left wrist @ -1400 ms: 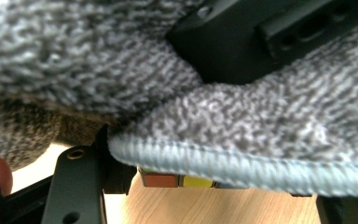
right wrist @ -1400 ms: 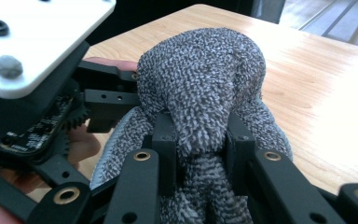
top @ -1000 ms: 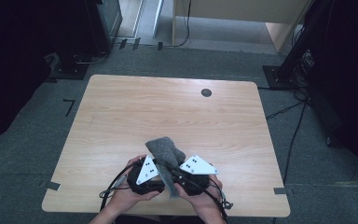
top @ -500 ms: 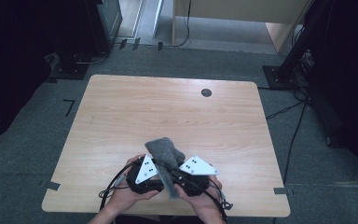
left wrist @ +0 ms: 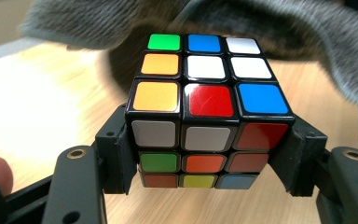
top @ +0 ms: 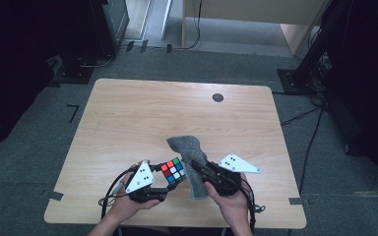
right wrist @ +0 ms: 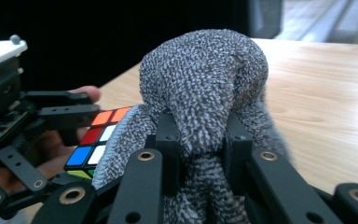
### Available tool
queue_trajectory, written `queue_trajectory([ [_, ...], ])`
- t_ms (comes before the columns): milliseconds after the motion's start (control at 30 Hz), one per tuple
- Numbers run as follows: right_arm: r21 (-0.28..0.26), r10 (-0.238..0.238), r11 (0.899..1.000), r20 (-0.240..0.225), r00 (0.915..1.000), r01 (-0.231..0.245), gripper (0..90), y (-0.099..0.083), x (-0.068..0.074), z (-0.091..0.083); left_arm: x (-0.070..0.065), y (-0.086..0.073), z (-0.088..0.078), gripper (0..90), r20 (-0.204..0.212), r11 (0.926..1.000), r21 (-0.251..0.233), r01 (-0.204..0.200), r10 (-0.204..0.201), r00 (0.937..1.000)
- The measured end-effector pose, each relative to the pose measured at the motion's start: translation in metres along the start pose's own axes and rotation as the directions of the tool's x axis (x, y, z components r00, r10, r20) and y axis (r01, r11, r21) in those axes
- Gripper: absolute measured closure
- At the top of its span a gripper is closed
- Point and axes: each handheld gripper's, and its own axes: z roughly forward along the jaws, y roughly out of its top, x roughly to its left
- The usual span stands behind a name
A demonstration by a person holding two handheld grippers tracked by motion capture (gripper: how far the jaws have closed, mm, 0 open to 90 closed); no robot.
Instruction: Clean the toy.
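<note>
One puzzle cube (top: 173,170), one grey cloth (top: 193,162), each clamped, two hand-held grippers

One puzzle cube (top: 173,170), one grey cloth (top: 189,157), two grippers, one table (top: 128,118)

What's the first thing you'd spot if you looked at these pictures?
The colourful puzzle cube near the table's front edge, clamped in the left gripper. Right beside it, a fuzzy grey cloth bunches up in the right gripper, which is shut on it. Everything sits on a pale wooden table.
</note>
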Motion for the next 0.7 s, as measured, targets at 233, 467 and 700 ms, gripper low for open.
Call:
queue_trajectory([
  [233, 0.105, 0.022, 0.994, -0.022, 0.9995, -0.019, 75.6, -0.019, -0.007, 0.016, 0.001, 0.003, -0.008, 34.0, 0.035, 0.9988, -0.049, -0.003, 0.005, 0.9994],
  [467, 0.047, 0.033, 0.998, -0.008, 0.9994, -0.033, 75.3, -0.011, -0.008, 0.007, -0.001, -0.002, -0.002, 34.1, 0.037, 0.9995, -0.002, -0.03, 0.03, 0.9989],
  [700, 0.077, 0.039, 0.996, -0.042, 0.9983, -0.035, 75.5, -0.019, -0.005, 0.014, -0.002, 0.001, -0.005, 34.0, 0.045, 0.9993, -0.013, -0.034, 0.034, 0.9984],
])
